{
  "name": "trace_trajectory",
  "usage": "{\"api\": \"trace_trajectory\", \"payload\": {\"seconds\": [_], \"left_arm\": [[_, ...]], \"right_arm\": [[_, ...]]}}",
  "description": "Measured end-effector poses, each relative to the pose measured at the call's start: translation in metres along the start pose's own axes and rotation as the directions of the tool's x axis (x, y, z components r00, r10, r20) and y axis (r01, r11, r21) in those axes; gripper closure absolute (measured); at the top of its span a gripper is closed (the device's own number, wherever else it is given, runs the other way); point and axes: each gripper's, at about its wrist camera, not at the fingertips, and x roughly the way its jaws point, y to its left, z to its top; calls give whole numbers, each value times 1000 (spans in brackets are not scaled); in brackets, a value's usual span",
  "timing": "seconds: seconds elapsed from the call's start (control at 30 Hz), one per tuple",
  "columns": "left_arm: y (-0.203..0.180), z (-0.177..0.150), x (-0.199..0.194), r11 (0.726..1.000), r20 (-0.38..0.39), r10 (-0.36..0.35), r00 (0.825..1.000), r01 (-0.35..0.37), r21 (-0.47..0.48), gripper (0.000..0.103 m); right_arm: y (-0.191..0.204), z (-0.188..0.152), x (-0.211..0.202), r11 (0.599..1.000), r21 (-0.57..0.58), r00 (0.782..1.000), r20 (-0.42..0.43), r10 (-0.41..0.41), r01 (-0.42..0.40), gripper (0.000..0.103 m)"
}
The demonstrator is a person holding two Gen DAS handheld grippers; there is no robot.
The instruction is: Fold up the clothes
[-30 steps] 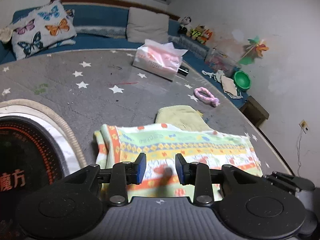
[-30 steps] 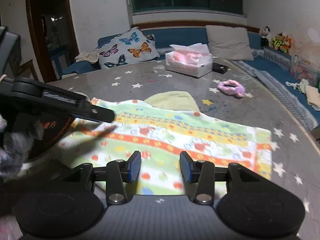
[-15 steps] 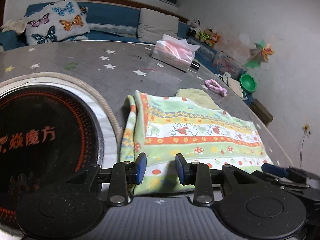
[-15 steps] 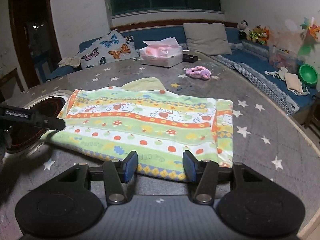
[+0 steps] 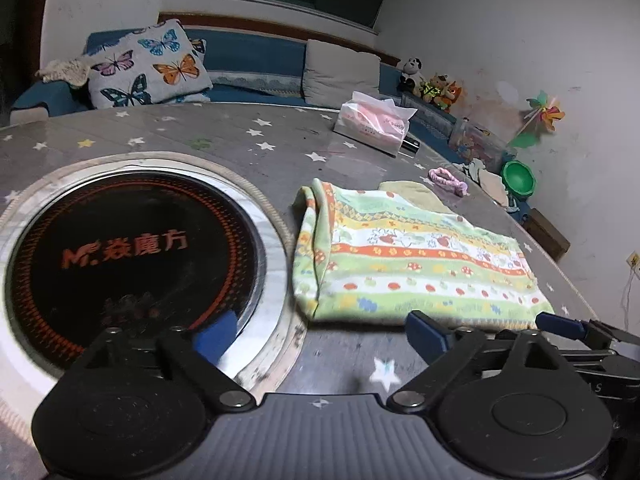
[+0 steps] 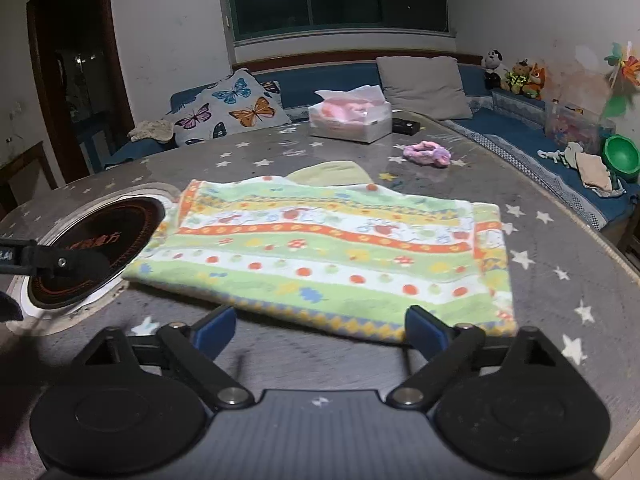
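Note:
A striped green, orange and white patterned cloth [image 5: 408, 256] [image 6: 328, 248] lies folded flat on the grey star-printed table [image 5: 248, 140]. My left gripper [image 5: 320, 334] hovers just short of the cloth's near left corner, partly over the cooktop rim. Its jaws are opening wide with nothing between them. My right gripper [image 6: 320, 328] sits at the cloth's near edge, its jaws likewise opening and holding nothing. The right gripper's blue fingers [image 5: 560, 326] show at the right edge of the left wrist view.
A round black inset cooktop [image 5: 132, 248] [image 6: 100, 240] lies left of the cloth. A yellow-green cloth [image 6: 328, 172] peeks from behind it. A tissue box [image 6: 350, 118] and pink scrunchie [image 6: 426, 154] sit farther back. The table edge curves along the right, with a sofa beyond.
Both grippers pulled back off the cloth toward its near edge and spread their jaws wide. The left view swung left over the cooktop. The cloth stays flat.

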Motion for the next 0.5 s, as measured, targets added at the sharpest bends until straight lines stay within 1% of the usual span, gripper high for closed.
{"api": "trace_trajectory", "payload": {"seconds": [0.03, 0.1, 0.23, 0.37, 0.5], "left_arm": [[0, -2, -3, 1000, 3, 11, 1000, -11, 7, 2], [-1, -7, -9, 999, 11, 28, 1000, -28, 25, 0], [-1, -17, -18, 998, 13, 40, 999, -41, 52, 0], [6, -27, -27, 998, 15, 49, 999, -50, 44, 0], [11, -34, -36, 995, 21, 90, 996, -91, 51, 0]], "right_arm": [[4, -1, -1, 1000, -6, 1000, 1, -1, 1, 3], [12, -4, -3, 1000, -17, 1000, 3, -9, 9, 0], [23, -11, -7, 1000, -21, 1000, -3, -21, 21, 0], [32, -19, -8, 1000, -7, 999, -21, -27, 27, 0], [40, -25, -12, 999, -6, 999, -24, -45, 45, 0]]}}
